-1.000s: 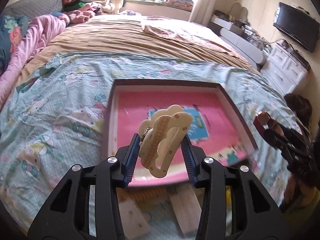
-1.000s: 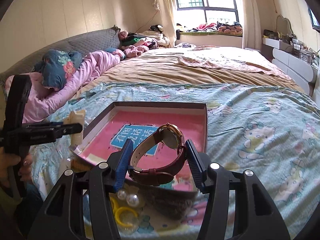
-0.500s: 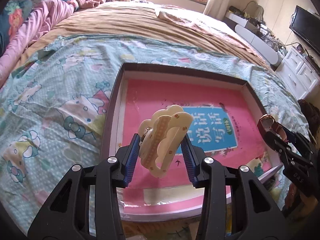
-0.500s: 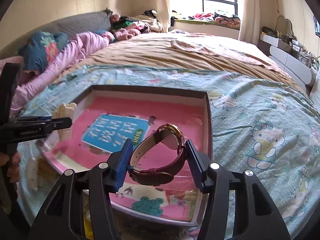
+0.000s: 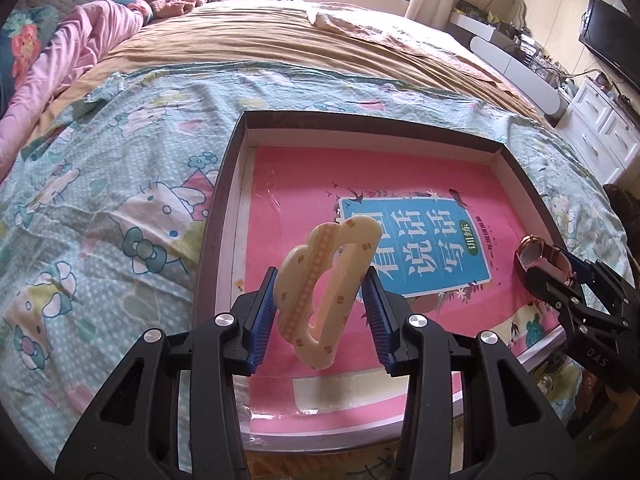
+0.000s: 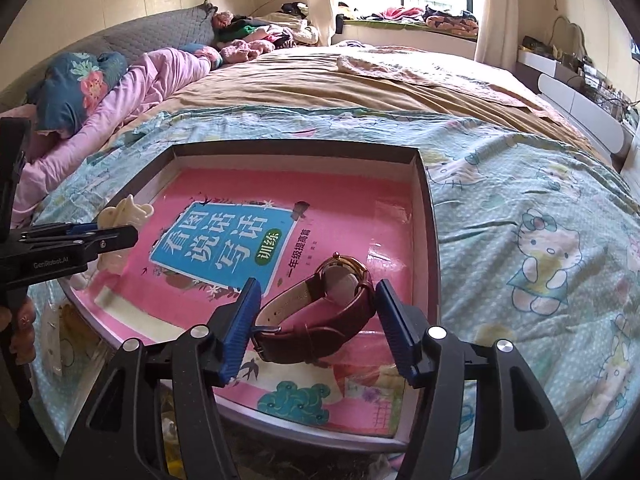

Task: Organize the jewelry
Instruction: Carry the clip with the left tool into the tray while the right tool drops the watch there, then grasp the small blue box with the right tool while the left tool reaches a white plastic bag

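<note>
My left gripper point(image 5: 322, 314) is shut on a cream cloud-shaped hair clip point(image 5: 326, 292) and holds it above the near left part of a shallow dark-rimmed box point(image 5: 218, 208). A pink book with a blue title panel point(image 5: 404, 248) lies in the box. My right gripper point(image 6: 316, 322) is shut on a brown leather-strap watch point(image 6: 320, 316) above the box's near right part point(image 6: 434, 248). The right gripper with the watch point(image 5: 536, 256) shows at the right of the left wrist view. The left gripper and clip point(image 6: 120, 216) show at the left of the right wrist view.
The box lies on a teal cartoon-print sheet point(image 5: 100, 208) on a bed. A tan blanket point(image 6: 340, 88) and pink bedding point(image 6: 132, 92) lie beyond. White drawers point(image 5: 600, 120) and a TV point(image 5: 612, 40) stand to the right. Small items lie under the box's near edge point(image 6: 172, 432).
Both grippers have moved forward over the box with their items still held. The box now fills more of both views.
</note>
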The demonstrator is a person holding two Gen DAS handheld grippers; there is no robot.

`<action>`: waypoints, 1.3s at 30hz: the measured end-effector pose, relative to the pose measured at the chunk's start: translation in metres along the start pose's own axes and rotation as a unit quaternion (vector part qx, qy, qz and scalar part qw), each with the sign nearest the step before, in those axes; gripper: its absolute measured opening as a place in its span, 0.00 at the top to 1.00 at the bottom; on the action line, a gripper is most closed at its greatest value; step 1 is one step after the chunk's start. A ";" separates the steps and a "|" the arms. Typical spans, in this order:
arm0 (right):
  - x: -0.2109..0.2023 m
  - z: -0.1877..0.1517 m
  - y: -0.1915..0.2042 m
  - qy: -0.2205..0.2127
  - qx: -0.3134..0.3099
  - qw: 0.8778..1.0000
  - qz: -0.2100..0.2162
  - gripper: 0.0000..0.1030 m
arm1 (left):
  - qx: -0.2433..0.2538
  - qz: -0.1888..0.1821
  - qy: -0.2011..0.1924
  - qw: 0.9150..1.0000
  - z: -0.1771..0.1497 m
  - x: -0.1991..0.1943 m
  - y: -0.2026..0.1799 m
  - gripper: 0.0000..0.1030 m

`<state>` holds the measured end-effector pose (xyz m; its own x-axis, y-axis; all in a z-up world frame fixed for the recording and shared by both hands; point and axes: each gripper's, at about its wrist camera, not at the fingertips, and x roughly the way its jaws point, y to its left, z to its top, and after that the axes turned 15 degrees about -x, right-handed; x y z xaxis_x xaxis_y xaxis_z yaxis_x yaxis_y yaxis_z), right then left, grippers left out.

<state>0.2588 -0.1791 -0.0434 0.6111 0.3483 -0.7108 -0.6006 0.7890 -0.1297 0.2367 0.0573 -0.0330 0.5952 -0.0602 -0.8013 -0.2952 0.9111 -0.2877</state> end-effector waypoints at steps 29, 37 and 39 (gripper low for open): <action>-0.095 -0.027 -0.017 -0.063 0.063 0.996 -0.002 0.14 | -0.029 -0.005 -0.059 0.998 -0.013 -0.057 0.011 0.09; -0.115 -0.027 -0.017 -0.079 0.059 0.995 -0.006 0.13 | -0.043 -0.013 -0.069 0.997 -0.021 -0.078 0.016 0.09; -0.119 -0.026 -0.017 -0.082 0.058 0.995 -0.005 0.13 | -0.044 -0.012 -0.069 0.997 -0.023 -0.082 0.017 0.09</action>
<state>0.1823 -0.2470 0.0253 0.6991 0.4104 -0.5856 -0.5362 0.8426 -0.0496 0.1660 0.0682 0.0161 0.6991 -0.0197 -0.7148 -0.3400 0.8702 -0.3566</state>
